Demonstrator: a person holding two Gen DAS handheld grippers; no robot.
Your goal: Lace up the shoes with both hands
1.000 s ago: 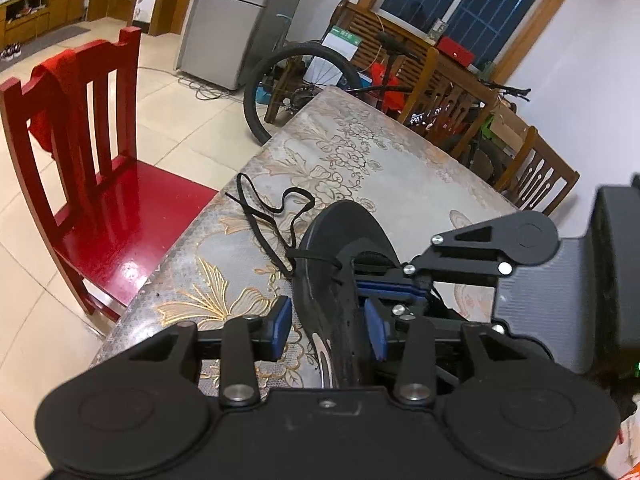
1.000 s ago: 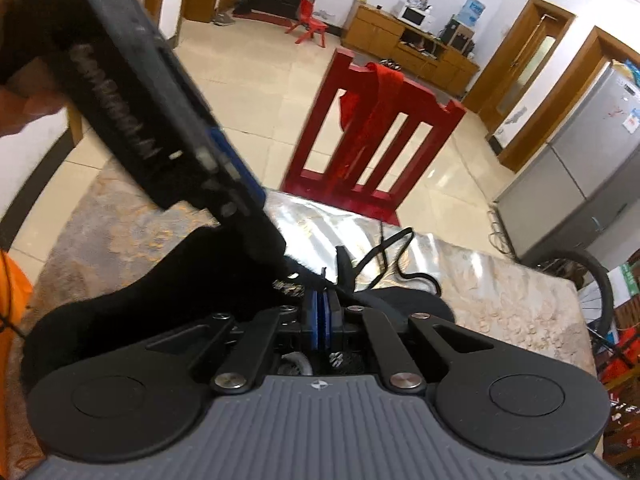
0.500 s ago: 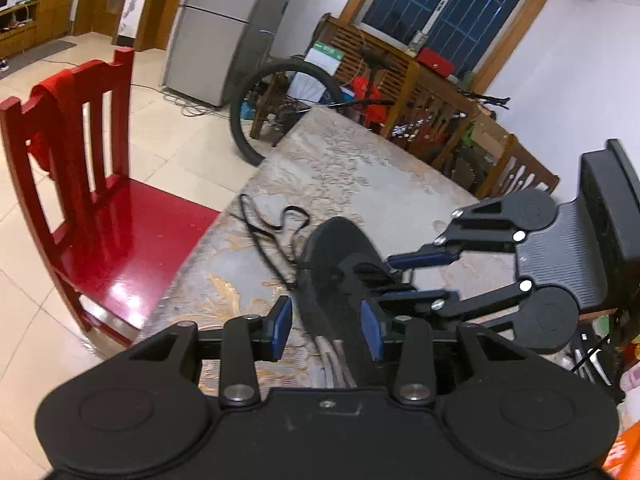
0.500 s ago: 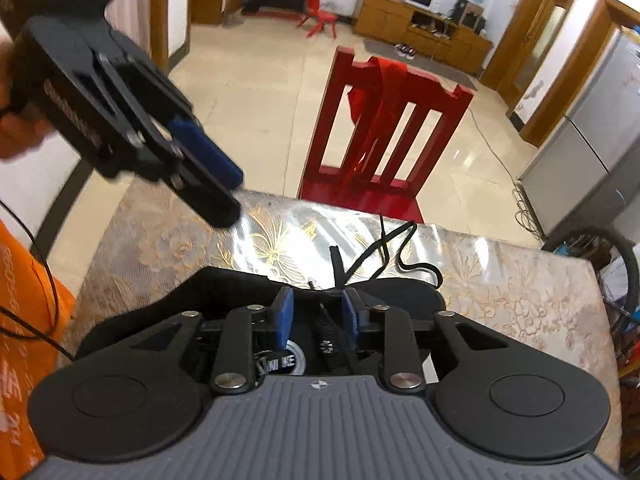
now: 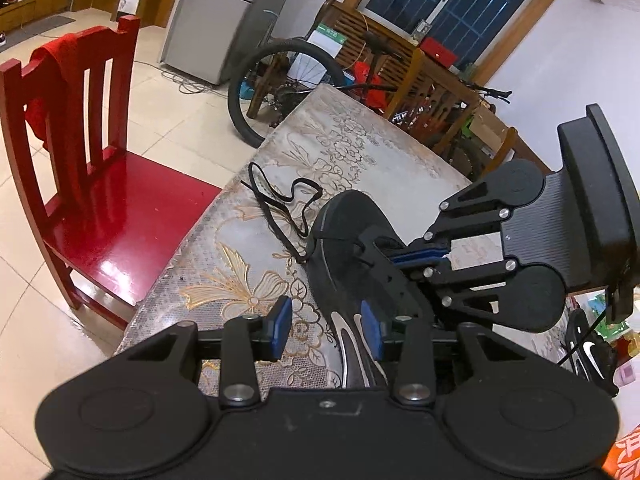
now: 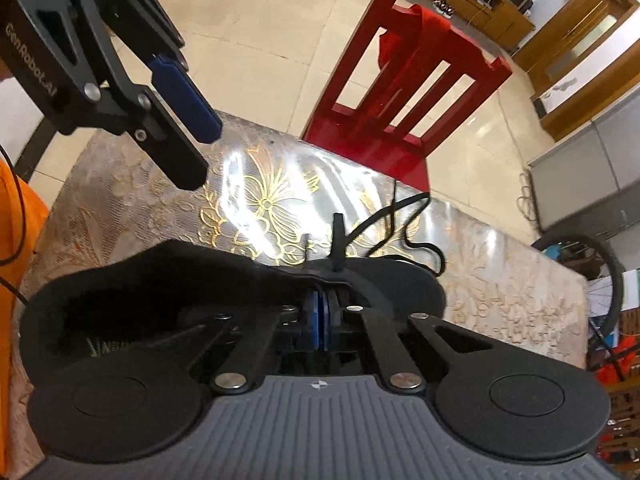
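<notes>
A black shoe (image 5: 352, 256) lies on the table (image 5: 360, 148), which is covered by a clear sheet over a pale cloth with gold flower patterns; the toe points away from the person, toward the far end where a bicycle (image 5: 280, 76) stands. The black lace (image 5: 280, 204) trails loose from the front of the shoe and lies in loops on the cloth beside the toe, toward the red chair (image 5: 80, 168) that stands at the table's edge with a red cloth hung over its back. The right gripper (image 6: 322, 320) reaches down over the shoe's throat with its blue pads pressed together, having just been closing after a brief opening; whether a strand of lace is caught between the pads cannot be told, since the shoe's upper hides their tips; a short black end of lace stands up just beyond them. The left gripper (image 5: 324, 330) hovers behind the shoe with its jaws partly spread; the right-hand pad lies close against the shoe's side, the left-hand pad stands clear over the cloth, and nothing is pinched. A grey refrigerator (image 5: 216, 20) stands beyond the chair.
</notes>
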